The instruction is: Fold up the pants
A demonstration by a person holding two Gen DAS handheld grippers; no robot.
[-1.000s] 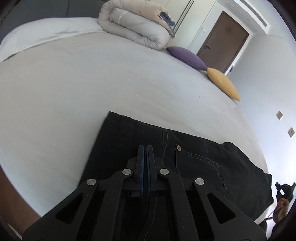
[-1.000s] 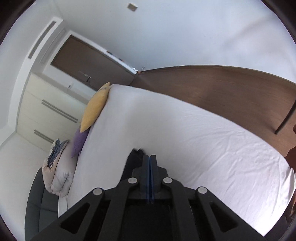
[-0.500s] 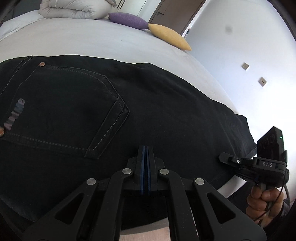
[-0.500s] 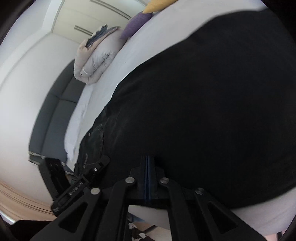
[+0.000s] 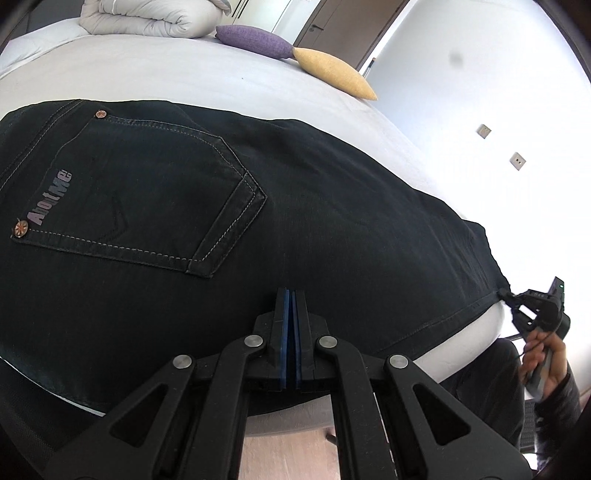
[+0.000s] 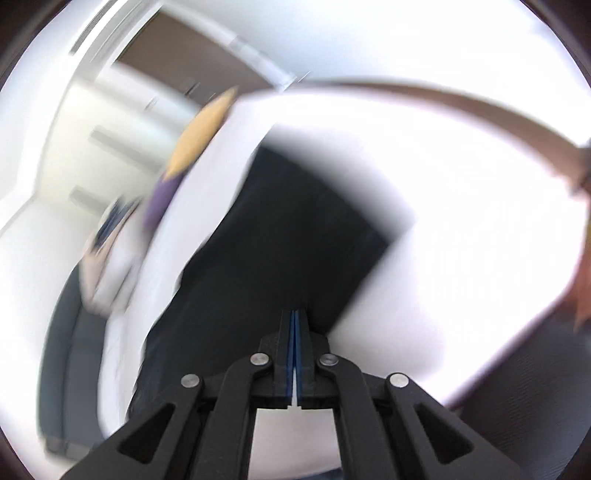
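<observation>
Black pants (image 5: 303, 221): laid flat across the near part of the white bed (image 5: 184, 77), directly ahead of and under the left gripper (image 5: 291, 295); back pocket (image 5: 147, 199) with pale stitching, copper rivets and "AboutMe" lettering up and to the left of its tips; hemmed edge hanging over the bed's edge to its right.

Left gripper: blue pads pressed together, nothing visibly between them, tips over the dark cloth.

Right gripper (image 6: 294, 314): pads closed to a thin slit; its own view is motion-blurred, pants (image 6: 295, 236) stretching away ahead of it. Seen from the left wrist, its tip (image 5: 508, 295) meets the pants' far-right corner; whether it pinches the cloth, I cannot tell.

Beyond: purple cushion (image 5: 255, 40), yellow cushion (image 5: 332, 72), folded duvet (image 5: 147, 16), brown door (image 5: 343, 26).
</observation>
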